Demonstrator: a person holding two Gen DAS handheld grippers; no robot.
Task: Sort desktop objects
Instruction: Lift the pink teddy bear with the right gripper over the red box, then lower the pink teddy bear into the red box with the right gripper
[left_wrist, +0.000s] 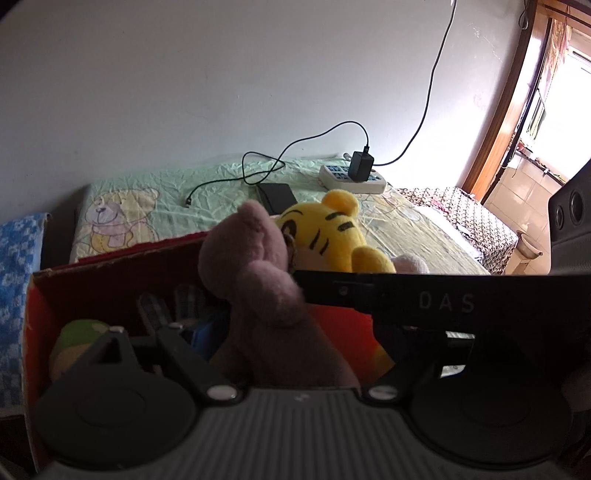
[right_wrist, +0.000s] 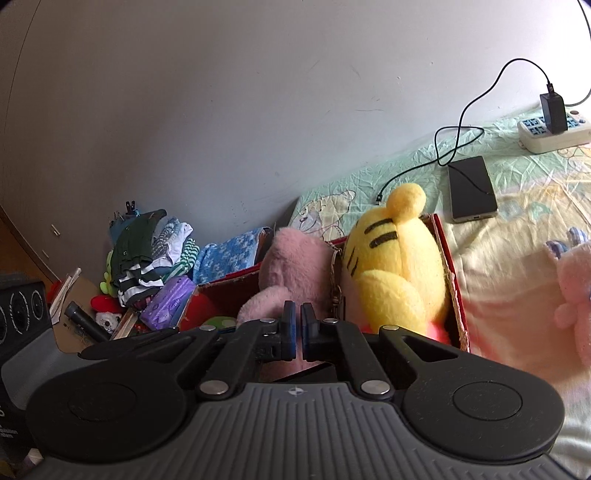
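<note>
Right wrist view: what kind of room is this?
Probably a bedroom: a bed sheet printed with cartoon bears, plush toys such as the yellow tiger in a red box, and a pile of folded clothes.

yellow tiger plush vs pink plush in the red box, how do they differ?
Colour: the yellow tiger plush is bright yellow with black stripes; the pink plush is plain dusty pink.
Place: the tiger sits at the right end of the red box, the pink one to its left, the two pressed together.
Size: in the right wrist view the tiger looks bulkier.
Shared: both are soft toys standing up in the box, heads above its rim.
</note>
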